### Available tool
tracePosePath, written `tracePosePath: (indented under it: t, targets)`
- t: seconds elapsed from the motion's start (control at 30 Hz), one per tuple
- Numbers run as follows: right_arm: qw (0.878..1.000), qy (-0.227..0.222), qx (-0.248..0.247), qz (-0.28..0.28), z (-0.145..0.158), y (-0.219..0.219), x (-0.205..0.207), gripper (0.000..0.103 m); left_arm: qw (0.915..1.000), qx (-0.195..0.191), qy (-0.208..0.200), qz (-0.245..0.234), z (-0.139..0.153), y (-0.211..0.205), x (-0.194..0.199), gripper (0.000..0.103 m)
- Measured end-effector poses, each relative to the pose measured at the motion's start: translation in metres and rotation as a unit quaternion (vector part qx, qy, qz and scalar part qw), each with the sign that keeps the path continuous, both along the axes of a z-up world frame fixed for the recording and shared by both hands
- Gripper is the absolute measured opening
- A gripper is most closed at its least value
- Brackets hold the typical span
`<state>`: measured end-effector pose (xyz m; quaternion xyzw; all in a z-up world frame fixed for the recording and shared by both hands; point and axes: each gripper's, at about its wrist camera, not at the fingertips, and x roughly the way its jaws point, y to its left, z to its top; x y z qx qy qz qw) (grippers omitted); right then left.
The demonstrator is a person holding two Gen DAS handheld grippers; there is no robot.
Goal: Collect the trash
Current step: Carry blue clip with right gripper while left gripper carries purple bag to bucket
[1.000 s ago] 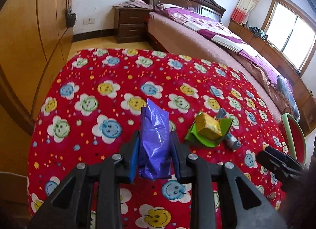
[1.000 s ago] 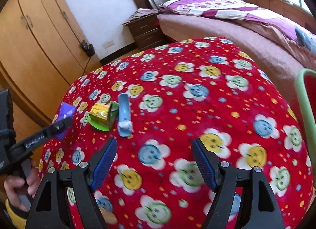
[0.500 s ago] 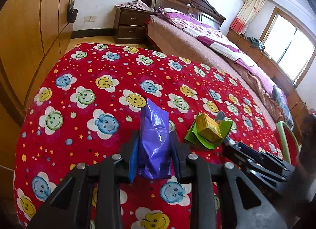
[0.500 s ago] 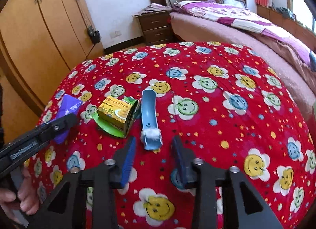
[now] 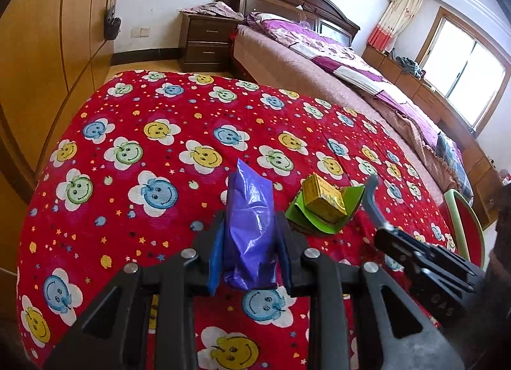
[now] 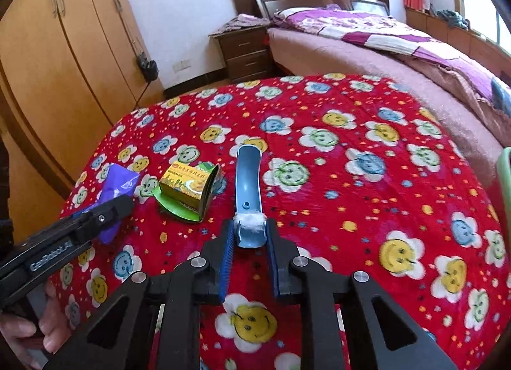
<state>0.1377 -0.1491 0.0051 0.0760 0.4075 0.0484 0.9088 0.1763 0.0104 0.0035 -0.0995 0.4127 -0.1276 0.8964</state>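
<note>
We are reading "GREEN BEAN CAKE" on the yellow box (image 6: 186, 182), under a line of characters too small to make out, and "GenRobot.AI" in white along the side of the left gripper (image 5: 250, 242) as the right wrist view shows it.

We are clamping a purple bag (image 5: 250, 226) in the left gripper, its blue pads pressing both sides of the crumpled plastic, the bag's tip sticking up past the fingers.

Our right gripper (image 6: 249, 232) has just been closing, and its pads are now pinching the near end of a blue handle (image 6: 247, 185), right where a tuft of white fluff (image 6: 249, 220) sits; the handle's far end is pointing away across the blanket (image 6: 367, 178).

The box is lying in a folded green sheet (image 6: 179, 207), just left of the handle and right of the bag, all near our edge of the red smiley blanket.

Beyond them the blanket is lying open to its far edge. A wardrobe (image 6: 48, 82) is standing close on the left, a bed (image 6: 367, 50) on the right, a green chair rim (image 5: 463, 226) at the right edge.
</note>
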Motion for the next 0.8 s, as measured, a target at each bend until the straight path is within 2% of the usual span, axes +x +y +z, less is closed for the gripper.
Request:
tracePosePath:
  t: [0.43, 0.8]
  targets:
    - [0.997, -0.052, -0.011, -0.059, 0.038, -0.044, -0.055, 0.019, 0.9992, 0.006, -0.025, -0.029, 0.027, -0.029, -0.027, 0.029]
    - [0.991, -0.082, 0.002, -0.103, 0.058, -0.091, -0.101, 0.019, 0.9974, 0.004, -0.034, -0.063, 0.049, -0.068, -0.054, 0.029]
